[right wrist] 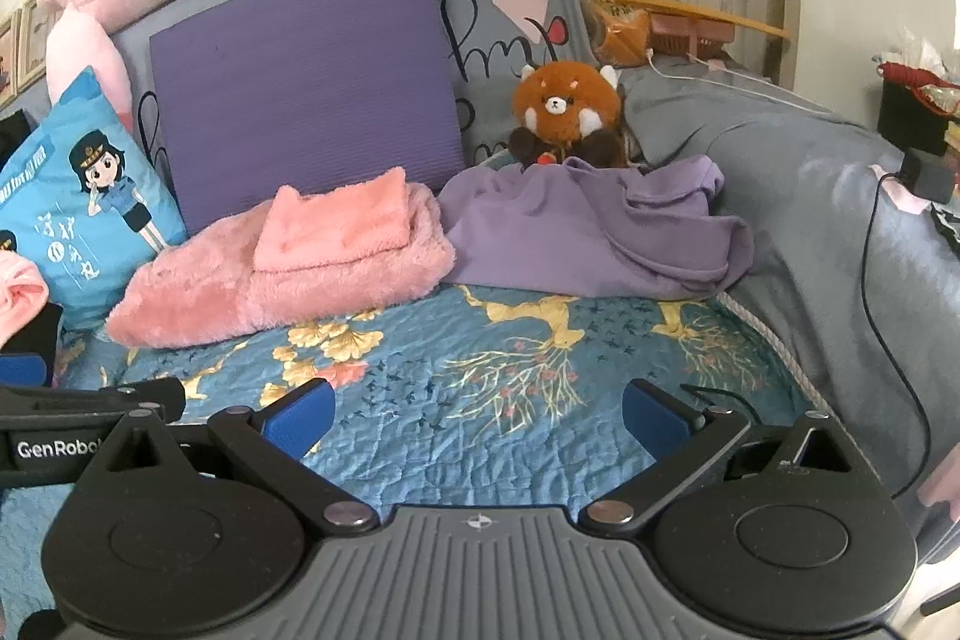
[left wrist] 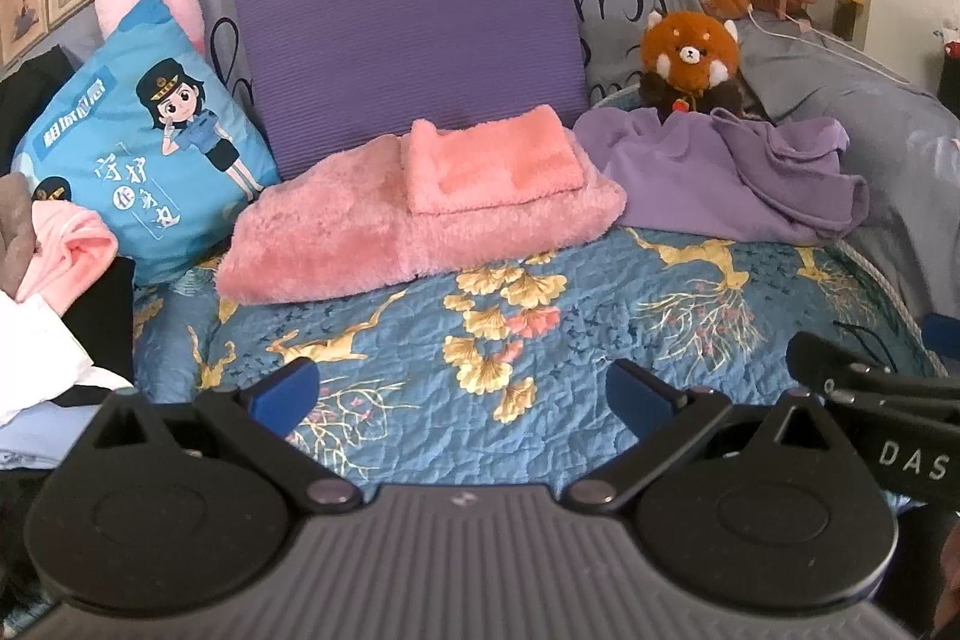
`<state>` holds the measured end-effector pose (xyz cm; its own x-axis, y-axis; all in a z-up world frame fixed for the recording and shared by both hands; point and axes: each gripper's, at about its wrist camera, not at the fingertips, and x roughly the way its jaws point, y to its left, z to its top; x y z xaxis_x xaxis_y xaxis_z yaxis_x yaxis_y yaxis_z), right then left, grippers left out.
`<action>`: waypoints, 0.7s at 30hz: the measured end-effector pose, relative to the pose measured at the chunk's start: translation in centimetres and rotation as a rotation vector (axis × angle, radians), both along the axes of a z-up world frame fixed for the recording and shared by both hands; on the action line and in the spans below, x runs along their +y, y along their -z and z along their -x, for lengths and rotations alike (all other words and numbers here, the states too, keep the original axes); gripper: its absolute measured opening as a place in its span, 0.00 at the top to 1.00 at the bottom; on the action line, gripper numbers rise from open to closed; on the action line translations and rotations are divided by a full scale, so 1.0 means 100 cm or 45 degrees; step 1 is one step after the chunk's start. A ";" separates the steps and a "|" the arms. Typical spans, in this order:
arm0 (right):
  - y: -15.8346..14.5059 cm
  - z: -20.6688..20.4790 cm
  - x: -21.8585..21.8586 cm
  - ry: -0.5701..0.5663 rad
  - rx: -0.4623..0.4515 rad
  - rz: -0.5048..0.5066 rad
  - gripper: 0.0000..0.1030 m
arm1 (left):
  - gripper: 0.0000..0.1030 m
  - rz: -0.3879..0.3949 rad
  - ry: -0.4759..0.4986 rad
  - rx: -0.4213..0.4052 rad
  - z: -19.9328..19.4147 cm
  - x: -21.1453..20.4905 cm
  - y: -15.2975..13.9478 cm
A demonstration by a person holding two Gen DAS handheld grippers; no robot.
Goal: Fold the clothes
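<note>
A folded fluffy pink garment (left wrist: 384, 232) (right wrist: 252, 280) lies at the back of the blue patterned quilt (left wrist: 540, 340) (right wrist: 480, 388), and a smaller folded coral-pink piece (left wrist: 492, 166) (right wrist: 336, 220) rests on top of it. To its right a purple garment (left wrist: 720, 172) (right wrist: 588, 232) lies crumpled and unfolded. My left gripper (left wrist: 462, 394) hangs open over the quilt's near part, with nothing between its blue pads. My right gripper (right wrist: 480, 415) is open too, empty, and also short of the clothes. Part of the right gripper (left wrist: 870, 400) shows at the left wrist view's right edge.
A purple mat (left wrist: 402, 10) leans upright behind the pink pile. A blue cartoon cushion (left wrist: 144, 142) and a heap of mixed clothes (left wrist: 54, 244) sit at the left. A red panda plush (left wrist: 690, 58) sits behind the purple garment. Grey bedding (right wrist: 840, 196) with a black cable (right wrist: 870, 280) lies at the right.
</note>
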<state>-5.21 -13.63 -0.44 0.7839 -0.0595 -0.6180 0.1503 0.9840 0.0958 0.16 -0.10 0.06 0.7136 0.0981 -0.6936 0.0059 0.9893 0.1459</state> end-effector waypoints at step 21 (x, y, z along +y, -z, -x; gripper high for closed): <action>0.000 -0.002 -0.002 0.017 0.010 -0.044 0.00 | 0.00 0.020 -0.009 0.011 0.002 0.009 0.006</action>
